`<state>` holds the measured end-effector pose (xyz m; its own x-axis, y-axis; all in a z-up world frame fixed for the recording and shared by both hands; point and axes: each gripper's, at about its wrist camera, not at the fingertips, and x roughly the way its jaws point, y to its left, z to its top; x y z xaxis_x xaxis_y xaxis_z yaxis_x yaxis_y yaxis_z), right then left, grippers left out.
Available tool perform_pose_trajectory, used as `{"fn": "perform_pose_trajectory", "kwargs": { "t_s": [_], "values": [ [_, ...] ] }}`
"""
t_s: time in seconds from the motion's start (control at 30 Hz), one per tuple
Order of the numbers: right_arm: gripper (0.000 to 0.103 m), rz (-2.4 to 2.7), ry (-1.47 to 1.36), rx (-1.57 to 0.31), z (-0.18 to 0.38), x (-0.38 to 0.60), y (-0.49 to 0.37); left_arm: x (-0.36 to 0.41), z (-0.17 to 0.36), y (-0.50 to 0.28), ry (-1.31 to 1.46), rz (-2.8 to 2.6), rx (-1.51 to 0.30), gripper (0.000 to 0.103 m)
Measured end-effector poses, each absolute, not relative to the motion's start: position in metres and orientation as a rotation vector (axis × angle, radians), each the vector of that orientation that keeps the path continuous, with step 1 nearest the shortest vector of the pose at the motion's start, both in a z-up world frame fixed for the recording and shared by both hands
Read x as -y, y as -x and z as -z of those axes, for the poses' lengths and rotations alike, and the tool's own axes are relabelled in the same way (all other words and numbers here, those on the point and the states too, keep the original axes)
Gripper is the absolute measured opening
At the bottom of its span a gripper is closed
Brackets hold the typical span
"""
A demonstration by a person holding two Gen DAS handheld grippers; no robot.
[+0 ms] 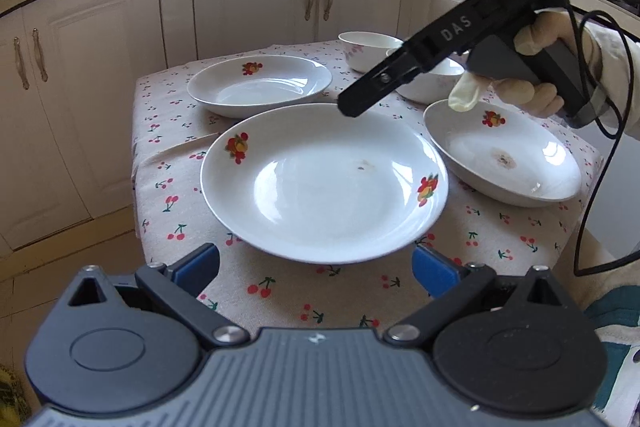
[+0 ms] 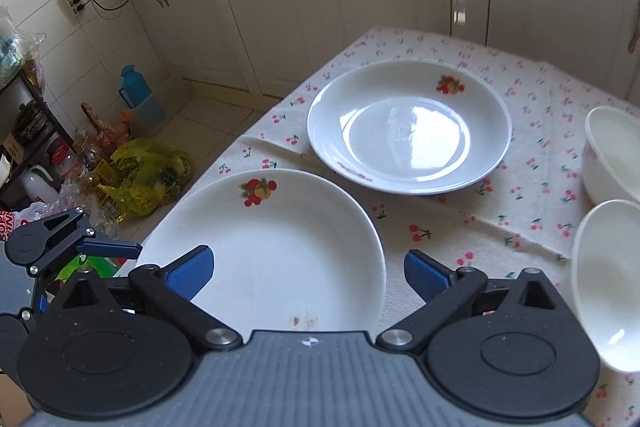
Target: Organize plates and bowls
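Nearest, the large plate (image 1: 324, 183) lies free on the worktop (image 1: 280, 291); both claws gape, released — next, I judge, stack a smaller plate (image 1: 260, 85) onto it.

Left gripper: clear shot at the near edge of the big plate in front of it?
Probably yes. The left gripper is open, its blue fingers straddling the near rim of the big plate. Nothing lies between them on the tablecloth. The right gripper hangs over the far rim only.
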<state>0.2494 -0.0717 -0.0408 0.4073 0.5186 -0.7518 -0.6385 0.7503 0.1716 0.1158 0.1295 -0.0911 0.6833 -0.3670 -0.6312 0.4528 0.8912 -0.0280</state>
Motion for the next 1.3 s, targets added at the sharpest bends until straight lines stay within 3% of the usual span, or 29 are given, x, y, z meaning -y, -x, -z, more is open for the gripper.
{"fn": "perform_pose_trajectory", "kwargs": {
  "t_s": [0.27, 0.73, 1.3],
  "values": [
    [0.103, -0.666, 0.244, -0.723, 0.021, 0.109, -0.185, -0.116, 0.072, -0.085, -0.079, 0.356, -0.664, 0.102],
    [0.103, -0.525, 0.215, -0.670, 0.047, 0.200, -0.086, -0.052, 0.065, -0.075, -0.019, 0.285, -0.648, 0.102],
    [0.103, -0.490, 0.180, -0.707, 0.092, 0.229, -0.069, 0.014, 0.060, -0.124, -0.155, 0.501, -0.731, 0.102]
  ]
}}
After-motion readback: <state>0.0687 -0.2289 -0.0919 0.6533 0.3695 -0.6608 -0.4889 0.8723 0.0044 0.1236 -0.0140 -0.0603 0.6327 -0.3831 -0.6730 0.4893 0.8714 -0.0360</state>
